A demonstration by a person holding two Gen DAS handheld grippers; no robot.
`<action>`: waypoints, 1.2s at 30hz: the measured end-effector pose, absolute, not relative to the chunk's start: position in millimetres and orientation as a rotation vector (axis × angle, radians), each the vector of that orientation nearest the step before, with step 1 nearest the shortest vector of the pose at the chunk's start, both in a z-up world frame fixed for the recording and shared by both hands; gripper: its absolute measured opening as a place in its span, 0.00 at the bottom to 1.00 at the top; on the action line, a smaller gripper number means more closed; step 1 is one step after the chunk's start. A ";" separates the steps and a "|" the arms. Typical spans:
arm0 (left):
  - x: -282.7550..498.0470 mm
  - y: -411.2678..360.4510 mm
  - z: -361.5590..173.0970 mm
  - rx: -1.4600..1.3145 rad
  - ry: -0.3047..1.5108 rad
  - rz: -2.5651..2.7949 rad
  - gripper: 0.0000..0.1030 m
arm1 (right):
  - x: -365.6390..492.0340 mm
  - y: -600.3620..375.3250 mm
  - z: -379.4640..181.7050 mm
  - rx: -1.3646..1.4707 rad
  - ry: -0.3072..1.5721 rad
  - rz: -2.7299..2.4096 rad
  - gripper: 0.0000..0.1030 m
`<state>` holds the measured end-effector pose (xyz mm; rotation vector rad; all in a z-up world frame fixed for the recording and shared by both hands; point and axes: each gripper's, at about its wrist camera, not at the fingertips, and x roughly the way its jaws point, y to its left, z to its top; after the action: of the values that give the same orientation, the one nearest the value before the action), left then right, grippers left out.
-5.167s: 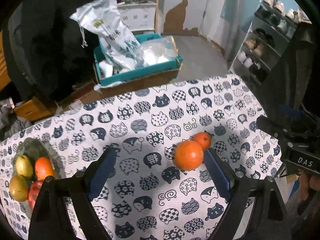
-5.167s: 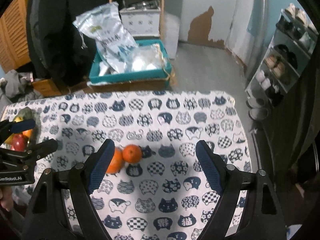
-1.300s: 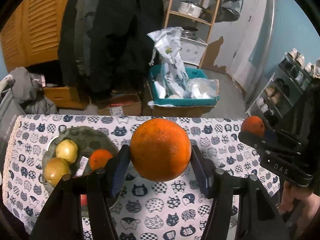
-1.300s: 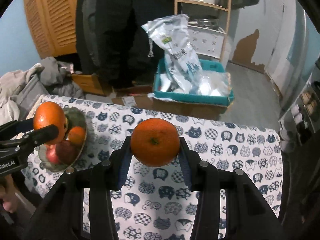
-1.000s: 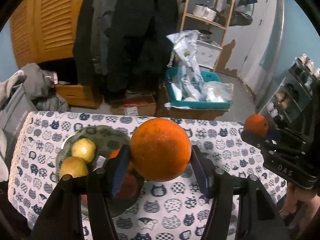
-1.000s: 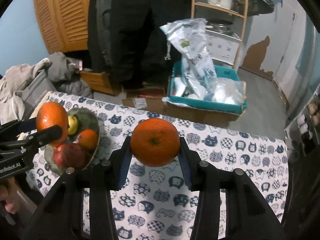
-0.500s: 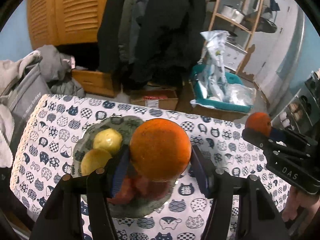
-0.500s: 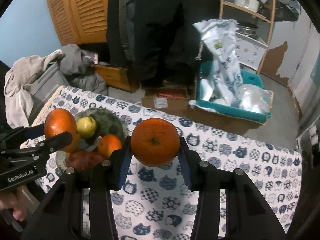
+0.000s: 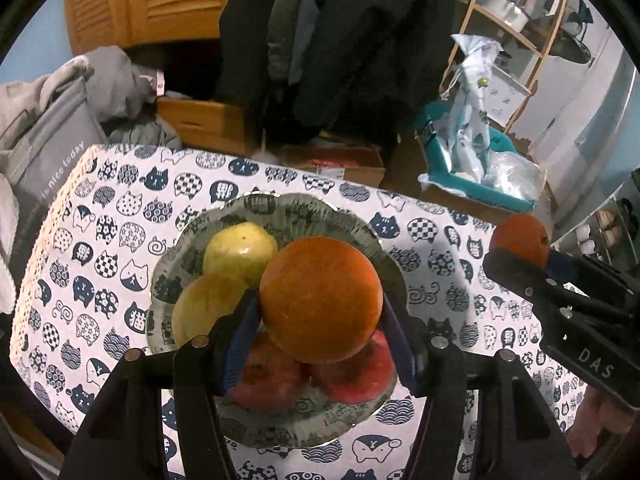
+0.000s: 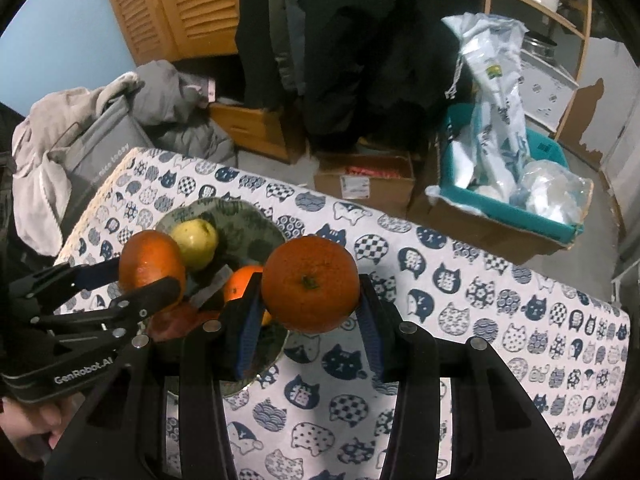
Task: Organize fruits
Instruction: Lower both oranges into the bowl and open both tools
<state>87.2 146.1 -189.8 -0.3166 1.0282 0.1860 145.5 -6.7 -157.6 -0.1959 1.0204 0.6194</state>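
Note:
My left gripper (image 9: 320,316) is shut on a large orange (image 9: 320,300) and holds it above the green patterned plate (image 9: 276,204). The plate holds two yellow-green fruits (image 9: 238,250) and two red apples (image 9: 268,376). My right gripper (image 10: 310,312) is shut on a smaller orange (image 10: 310,288), above the table just right of the plate (image 10: 248,232). In the right wrist view the left gripper (image 10: 148,276) with its orange (image 10: 150,264) is over the plate, where a small orange (image 10: 242,280) also lies. The right gripper's orange (image 9: 520,242) shows at the right of the left wrist view.
The table has a white cloth with cat prints (image 10: 480,300). Beyond its far edge are cardboard boxes (image 10: 364,180), a teal bin with plastic bags (image 10: 508,184), hanging dark coats and a grey bag with clothes (image 10: 92,140) at the left.
Both grippers have moved left with their oranges. The left gripper's orange now hangs right over the plate; the right gripper's orange is closer to the plate's right rim.

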 end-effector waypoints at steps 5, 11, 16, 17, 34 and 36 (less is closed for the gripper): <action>91.1 151.8 -198.3 -0.333 1.055 0.188 0.61 | 146.8 0.3 -167.3 -0.201 1.043 0.627 0.42; 89.8 159.1 -208.1 -0.362 1.084 0.195 0.65 | 149.7 7.4 -175.9 -0.201 1.064 0.638 0.42; 84.4 162.5 -197.3 -0.335 1.038 0.221 0.83 | 151.4 13.6 -181.3 -0.192 1.079 0.646 0.42; 83.1 164.0 -196.5 -0.342 1.040 0.222 0.83 | 151.5 14.4 -182.0 -0.189 1.081 0.648 0.42; 43.3 197.9 -168.2 -0.344 0.972 0.322 0.83 | 149.2 57.3 -207.2 -0.209 1.110 0.720 0.42; 40.0 203.5 -168.8 -0.354 0.971 0.334 0.83 | 150.3 63.7 -210.7 -0.210 1.115 0.729 0.42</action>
<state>40.0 203.5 -168.8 -0.3536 0.9706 0.3343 150.2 63.7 -210.7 -0.2095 1.1154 0.7289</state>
